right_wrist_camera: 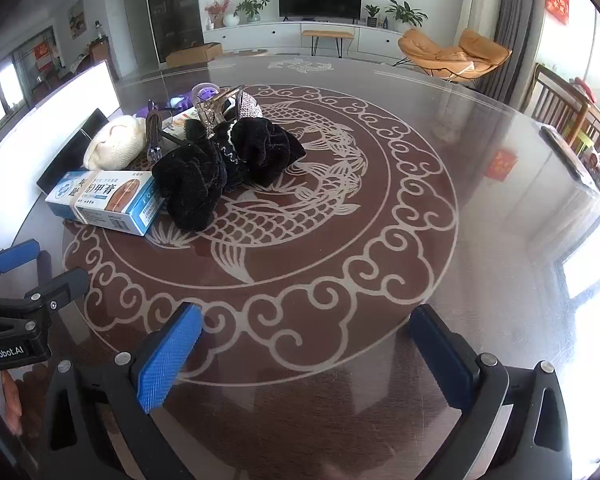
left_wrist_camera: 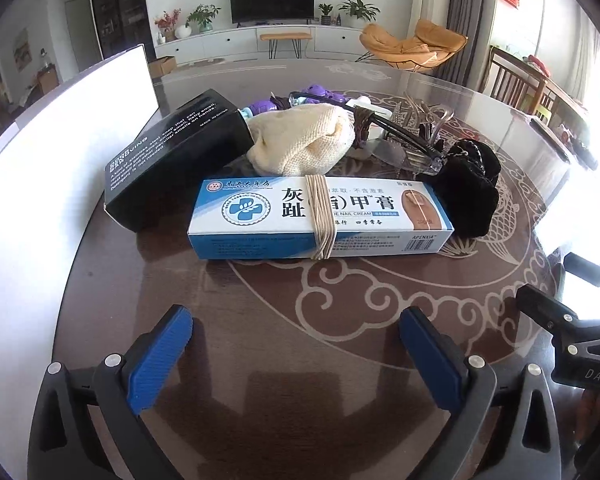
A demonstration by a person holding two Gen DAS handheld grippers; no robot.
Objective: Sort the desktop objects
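At the left of the left-wrist frame a black carton (left_wrist_camera: 172, 160) leans on a white board (left_wrist_camera: 60, 160), and just right of it, centre frame, the blue-and-white nail cream box (left_wrist_camera: 320, 216), wrapped with rubber bands (left_wrist_camera: 320, 220), lies flat on the patterned table (left_wrist_camera: 340, 320). It looks light and stiff, best taken across its short width beside the bands. Behind it sit a soft cream knitted pouch (left_wrist_camera: 300, 140) and, to the right, spectacles (left_wrist_camera: 404, 128) that look fragile and a limp black velvet scrunchie (left_wrist_camera: 468, 192). The left gripper (left_wrist_camera: 296, 344) and right gripper (right_wrist_camera: 306, 344) both stand wide and empty.
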